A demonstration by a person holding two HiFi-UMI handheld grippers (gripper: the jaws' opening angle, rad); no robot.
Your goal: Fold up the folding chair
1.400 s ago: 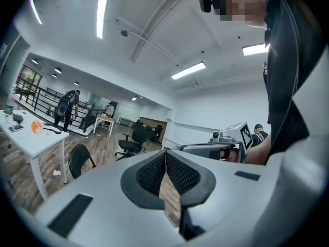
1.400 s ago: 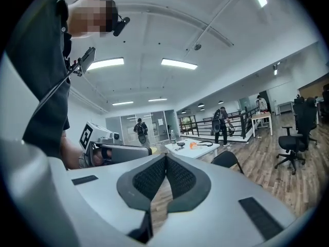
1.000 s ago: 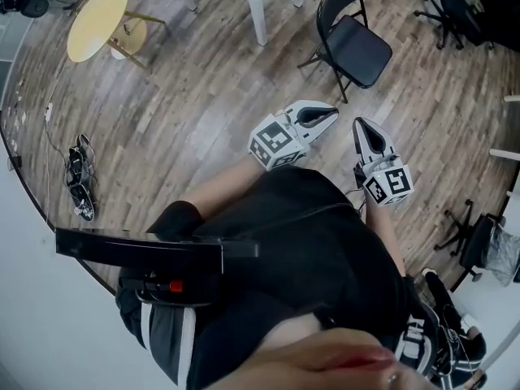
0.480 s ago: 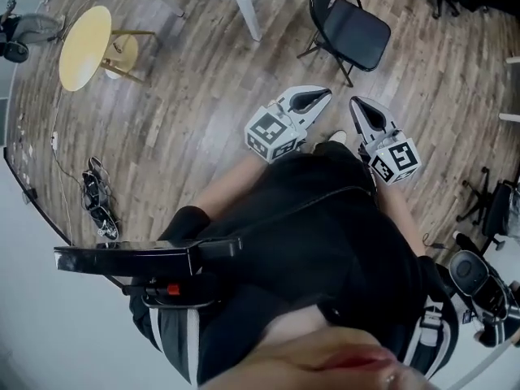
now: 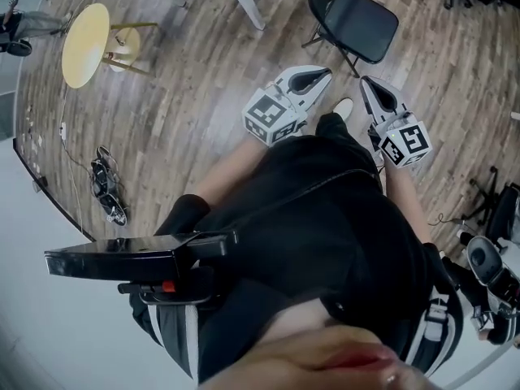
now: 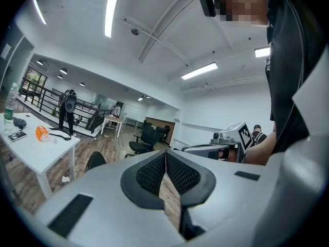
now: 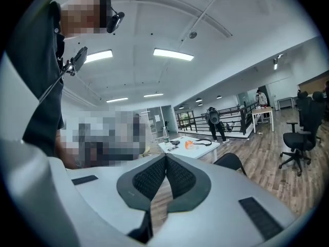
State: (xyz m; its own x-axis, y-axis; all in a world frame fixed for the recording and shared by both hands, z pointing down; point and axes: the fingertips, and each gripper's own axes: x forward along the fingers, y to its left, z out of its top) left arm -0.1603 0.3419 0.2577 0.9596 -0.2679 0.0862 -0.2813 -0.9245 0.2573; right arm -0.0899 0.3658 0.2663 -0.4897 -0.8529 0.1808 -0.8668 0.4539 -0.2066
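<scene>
We judge this the approach: the folding chair (image 5: pixel 361 24) stands unfolded on the floor ahead, left claw (image 5: pixel 322 74) and right claw (image 5: pixel 369 84) both closed, empty; next we reach its seat

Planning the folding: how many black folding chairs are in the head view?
1: the black metal folding chair stands open on the wooden floor at top right; others may be out of frame.
</scene>
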